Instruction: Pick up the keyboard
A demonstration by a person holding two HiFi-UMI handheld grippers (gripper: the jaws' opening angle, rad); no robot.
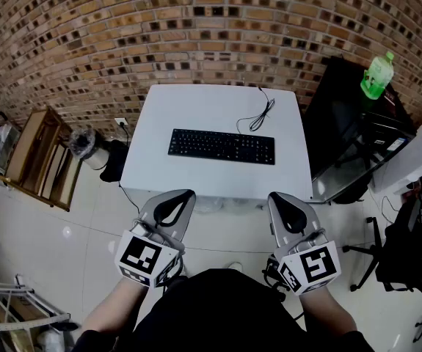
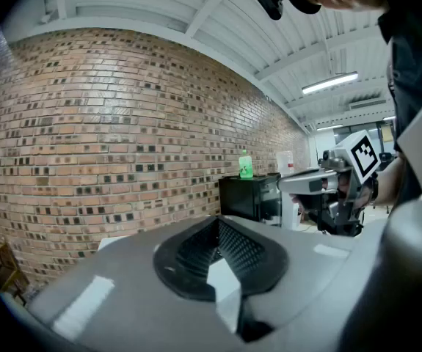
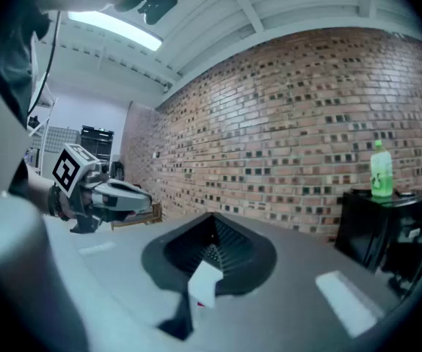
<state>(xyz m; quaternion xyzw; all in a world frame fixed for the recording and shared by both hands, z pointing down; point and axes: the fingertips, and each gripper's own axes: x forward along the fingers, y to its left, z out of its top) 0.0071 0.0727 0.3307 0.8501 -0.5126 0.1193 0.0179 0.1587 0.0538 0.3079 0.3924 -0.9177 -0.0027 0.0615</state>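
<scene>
The keyboard (image 1: 222, 147) lies flat on the white desk (image 1: 196, 105), set lengthwise across the middle of its top and untouched. Both short ends are free, which I judge suits a grip from each side. The brick wall (image 1: 196, 20) runs behind the desk's far edge. A black cabinet (image 1: 339, 116) stands off the desk's right side, clear of any reach toward the top.

The left hand-held gripper (image 1: 175, 202) and the right hand-held gripper (image 1: 288, 205) hang side by side just short of the desk's near edge. They are above the floor rather than over the top, and each is aimed at the desk and tipped slightly down. Both have their jaws pressed together with nothing between them, so the pickup looks not yet begun. The jaws would have to part before either end of the keyboard could be taken.

The thin cable (image 1: 258, 116) curls on the desk top behind the keyboard's right half and runs to the far edge. By my reading it is slack enough not to hinder a lift. A green bottle (image 1: 377, 75) stands on the cabinet, off the desk altogether.
</scene>
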